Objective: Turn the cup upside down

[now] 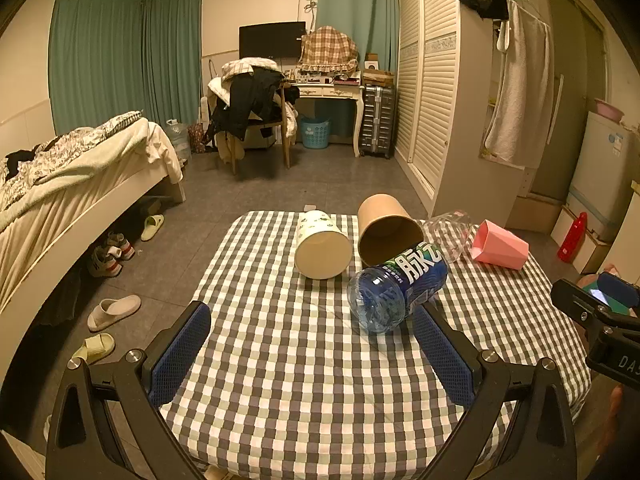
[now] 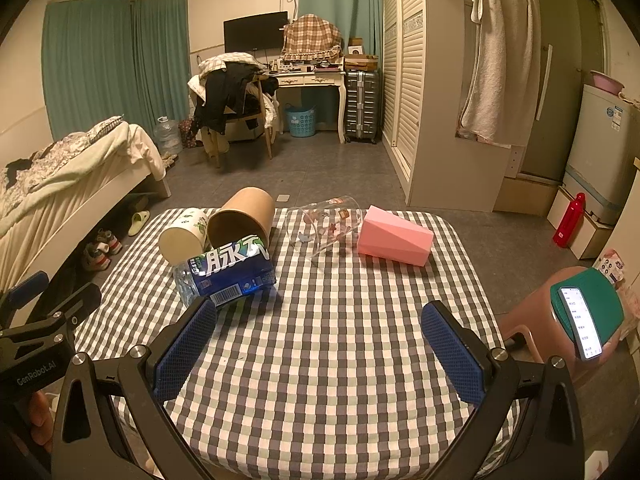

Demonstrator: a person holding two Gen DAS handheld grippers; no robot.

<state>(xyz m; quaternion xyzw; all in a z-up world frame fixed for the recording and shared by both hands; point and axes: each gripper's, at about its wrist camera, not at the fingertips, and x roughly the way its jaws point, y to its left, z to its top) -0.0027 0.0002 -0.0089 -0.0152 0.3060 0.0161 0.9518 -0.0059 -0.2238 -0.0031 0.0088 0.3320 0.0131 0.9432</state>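
Several cups lie on their sides at the far end of a checked table [image 1: 304,380] [image 2: 328,360]: a white leaf-print paper cup [image 1: 320,246] [image 2: 186,234], a brown paper cup [image 1: 386,226] [image 2: 244,214], a clear glass [image 1: 450,232] [image 2: 326,222] and a pink faceted cup [image 1: 500,245] [image 2: 394,237]. A blue bottle [image 1: 396,290] [image 2: 228,274] lies in front of the paper cups. My left gripper [image 1: 316,354] is open and empty, near the bottle. My right gripper [image 2: 320,350] is open and empty, above the table's near half.
A bed [image 1: 60,184] stands to the left with slippers [image 1: 114,312] on the floor. A pink stool with a phone [image 2: 580,322] stands right of the table. A wardrobe [image 1: 432,92], a chair with clothes [image 1: 252,108] and a desk [image 1: 332,92] are beyond.
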